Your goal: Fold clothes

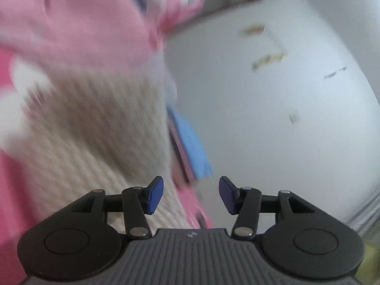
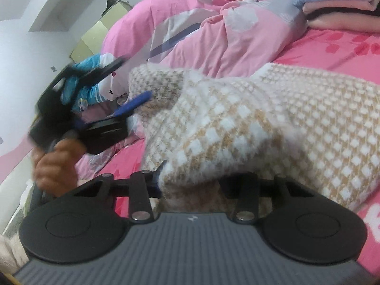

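My right claw (image 2: 190,180) grips the sweater (image 2: 261,123) lying on the bed (image 2: 332,47). Only this view shows my left hand (image 2: 55,163); the left claw (image 1: 191,194) is released, nothing between its pads.

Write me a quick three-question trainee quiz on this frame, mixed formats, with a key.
1. True or false: the left gripper has cloth between its jaws.
2. Pick one. The knit sweater on the bed is: A) plain blue, B) beige with white checks, C) red striped.
3. Short answer: in the right wrist view, what lies just behind the left gripper, near the wall?

Key
1. False. Its jaws stand open with nothing between them; the sweater is off to one side.
2. B.
3. A blue and white soft toy.
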Action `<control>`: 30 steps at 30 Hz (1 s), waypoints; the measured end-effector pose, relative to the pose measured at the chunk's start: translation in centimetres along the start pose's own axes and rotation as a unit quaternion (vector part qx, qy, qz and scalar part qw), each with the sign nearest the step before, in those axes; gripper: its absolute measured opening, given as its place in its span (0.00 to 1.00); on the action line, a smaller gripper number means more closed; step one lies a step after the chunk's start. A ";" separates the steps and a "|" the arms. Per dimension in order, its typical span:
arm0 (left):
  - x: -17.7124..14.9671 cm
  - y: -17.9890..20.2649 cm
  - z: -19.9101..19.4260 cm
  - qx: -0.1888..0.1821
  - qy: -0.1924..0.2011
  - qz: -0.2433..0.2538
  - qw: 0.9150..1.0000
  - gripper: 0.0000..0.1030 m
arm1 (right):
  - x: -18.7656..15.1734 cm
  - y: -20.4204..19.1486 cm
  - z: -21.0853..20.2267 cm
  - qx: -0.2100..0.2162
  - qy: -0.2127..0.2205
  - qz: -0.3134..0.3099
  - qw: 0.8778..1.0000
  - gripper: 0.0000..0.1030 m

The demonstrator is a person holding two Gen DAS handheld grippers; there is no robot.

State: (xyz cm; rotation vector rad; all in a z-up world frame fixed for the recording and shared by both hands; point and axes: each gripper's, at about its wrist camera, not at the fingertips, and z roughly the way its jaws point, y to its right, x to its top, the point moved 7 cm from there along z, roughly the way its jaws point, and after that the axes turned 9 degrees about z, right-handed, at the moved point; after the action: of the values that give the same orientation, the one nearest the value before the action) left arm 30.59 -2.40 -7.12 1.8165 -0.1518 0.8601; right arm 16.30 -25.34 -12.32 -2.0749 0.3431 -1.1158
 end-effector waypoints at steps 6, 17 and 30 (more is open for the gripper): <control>-0.1 -3.5 -3.0 0.281 0.082 0.203 0.934 0.51 | 0.2 -0.8 0.0 -0.007 0.026 -0.026 0.999 0.27; -1.2 1.3 5.2 0.378 0.089 0.391 0.835 0.52 | 2.8 -1.4 -3.1 -0.046 0.114 -0.112 0.986 0.09; -5.8 4.7 17.8 0.384 -0.060 0.648 0.656 0.53 | 3.6 5.1 -5.0 -0.081 0.110 -0.042 0.990 0.09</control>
State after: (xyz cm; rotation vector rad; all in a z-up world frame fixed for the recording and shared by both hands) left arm 32.65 -21.34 -10.15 2.4384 -1.5271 1.9990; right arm 15.00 -33.20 -12.05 -2.1259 0.4707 -1.4148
